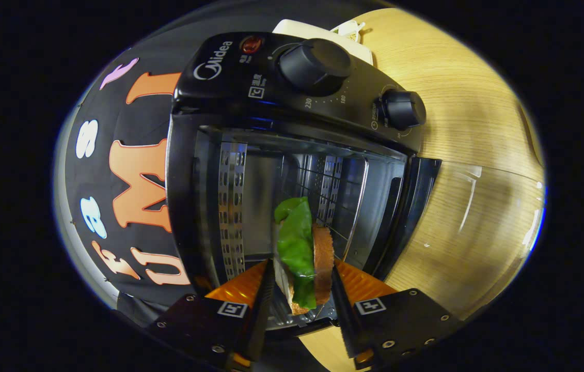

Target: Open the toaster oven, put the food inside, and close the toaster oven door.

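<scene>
My gripper (299, 289), jaws closed on the sandwich (304, 258), holds it between them at the mouth of the open toaster oven (292, 155); wire rack (322, 186) just ahead; advance level, clear of the lowered glass door (477, 217)

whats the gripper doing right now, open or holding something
Gripper: shut on the sandwich, both fingers pressing its sides, held at the mouth of the open toaster oven.
</scene>
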